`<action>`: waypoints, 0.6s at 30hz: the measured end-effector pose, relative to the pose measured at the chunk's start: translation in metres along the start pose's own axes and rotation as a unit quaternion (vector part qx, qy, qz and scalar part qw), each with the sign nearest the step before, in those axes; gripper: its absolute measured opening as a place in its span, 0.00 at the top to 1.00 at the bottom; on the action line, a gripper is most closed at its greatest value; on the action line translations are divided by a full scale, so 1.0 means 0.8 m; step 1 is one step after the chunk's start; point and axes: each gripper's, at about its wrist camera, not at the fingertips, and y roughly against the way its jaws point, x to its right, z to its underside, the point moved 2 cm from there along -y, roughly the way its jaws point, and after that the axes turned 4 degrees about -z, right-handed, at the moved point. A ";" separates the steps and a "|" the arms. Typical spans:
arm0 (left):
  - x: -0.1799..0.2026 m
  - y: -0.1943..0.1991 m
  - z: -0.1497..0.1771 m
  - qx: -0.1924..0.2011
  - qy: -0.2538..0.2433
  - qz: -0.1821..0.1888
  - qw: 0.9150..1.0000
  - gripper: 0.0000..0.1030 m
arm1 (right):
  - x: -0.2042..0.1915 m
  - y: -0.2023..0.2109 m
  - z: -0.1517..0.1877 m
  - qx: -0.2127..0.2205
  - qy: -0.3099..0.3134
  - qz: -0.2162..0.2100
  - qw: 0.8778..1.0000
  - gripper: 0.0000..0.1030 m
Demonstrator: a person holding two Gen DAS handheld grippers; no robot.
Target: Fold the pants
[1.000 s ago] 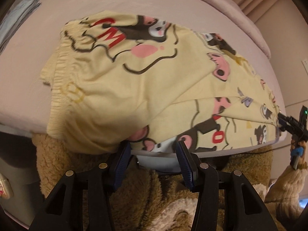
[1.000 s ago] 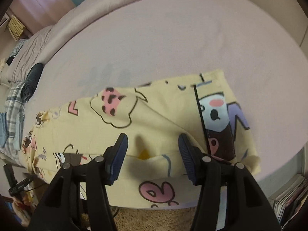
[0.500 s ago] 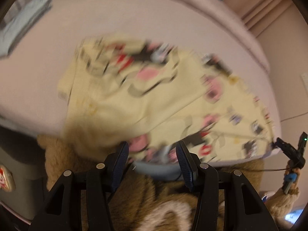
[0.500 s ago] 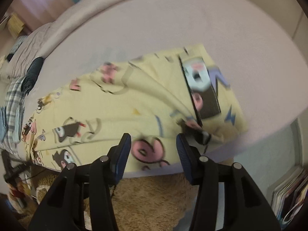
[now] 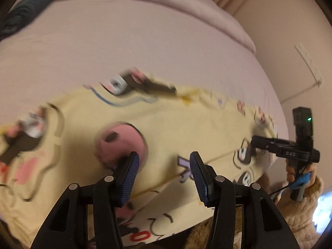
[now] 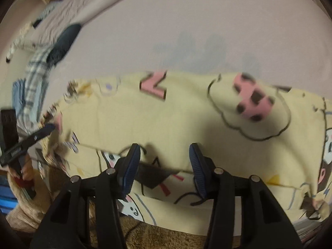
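Yellow cartoon-print pants [image 5: 176,124] lie flat along the near edge of a bed, folded lengthwise; they also fill the right wrist view [image 6: 186,114]. My left gripper [image 5: 164,176] is open and empty, hovering just over the cloth near its front edge. My right gripper [image 6: 164,170] is open and empty above the pants' front fold. The right gripper also shows at the right in the left wrist view [image 5: 284,151]. The left gripper shows at the left in the right wrist view [image 6: 27,143].
The bed has a pale pink sheet [image 5: 145,41] stretching behind the pants. A dark garment [image 6: 62,43] and plaid clothes [image 6: 35,74] lie at the bed's far left. A brown fluffy robe [image 6: 166,236] is below the bed edge.
Both grippers swung inward from the pants' ends toward the middle and now face over the cloth. Both views are blurred by motion. Jaws stayed open.
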 end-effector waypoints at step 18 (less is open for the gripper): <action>0.025 0.020 0.108 -0.082 -0.020 0.030 0.996 0.52 | 0.026 0.061 0.122 0.016 -0.053 0.011 0.998 0.50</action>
